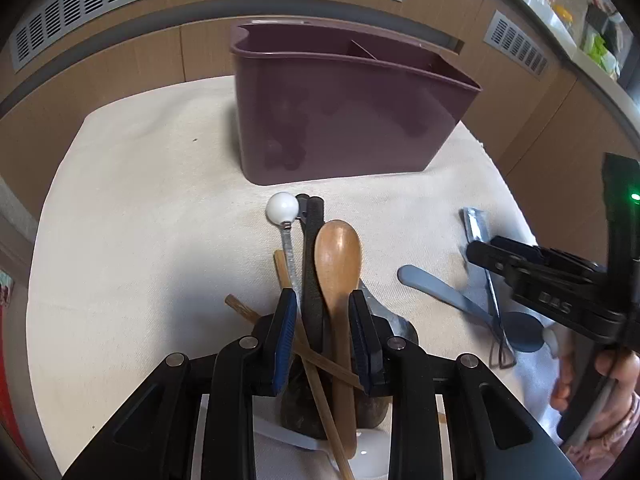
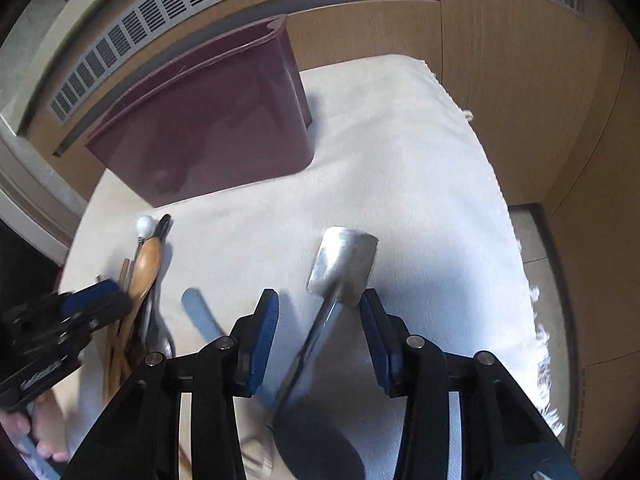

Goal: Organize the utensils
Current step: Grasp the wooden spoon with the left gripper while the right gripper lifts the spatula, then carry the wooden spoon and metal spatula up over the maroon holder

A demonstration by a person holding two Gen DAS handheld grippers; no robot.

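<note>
My left gripper (image 1: 322, 300) is shut on a bundle: a wooden spoon (image 1: 338, 256) and a black-handled utensil (image 1: 312, 248) are pinched between its blue pads. Wooden chopsticks (image 1: 285, 276) and a white-ball-tipped metal stick (image 1: 282, 208) lie along the same bundle. My right gripper (image 2: 319, 298) stands open astride the shaft of a metal spatula (image 2: 344, 266), with a gap on either side of it. The purple divided caddy (image 1: 340, 120) stands upright behind on the cream cloth (image 1: 140, 220).
A grey-blue flat utensil (image 1: 432, 284), a dark round-headed spoon (image 1: 524, 332) and a thin wire tool (image 1: 500, 340) lie between the two grippers. A white dish (image 1: 372, 456) and a dark lump sit under my left gripper. Wood panels with vents rise behind.
</note>
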